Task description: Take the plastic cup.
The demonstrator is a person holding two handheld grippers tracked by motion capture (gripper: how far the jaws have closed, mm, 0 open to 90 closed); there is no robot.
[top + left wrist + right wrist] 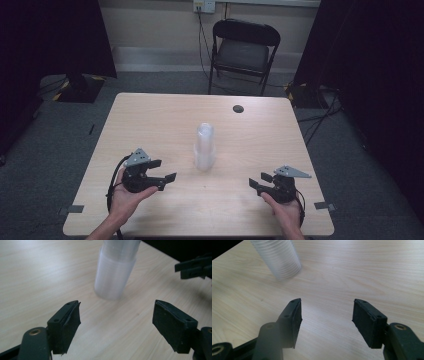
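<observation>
High view shows us a tall stack of clear, ribbed plastic cups (204, 147) standing upright near the middle of the pale wooden table (150, 120), its open end down on the wood. Our left gripper (163, 170) sits in our left hand (125, 197) to the left of the stack, near it but not touching, jaws turned toward it. Our right gripper (259, 181) rests in our right hand (285, 212) on the other side, a little farther from the stack and closer to the table's near edge.

In the left gripper view we see the black jaws spread apart with only bare wood between them; the stack rises just ahead, slightly left of the gap. The right gripper view shows its jaws likewise released and holding nothing, with the stack off to the upper left.

Beyond the table stands a black folding chair (243, 50), and a small dark round cap (238, 108) sits in the tabletop near the far edge.
</observation>
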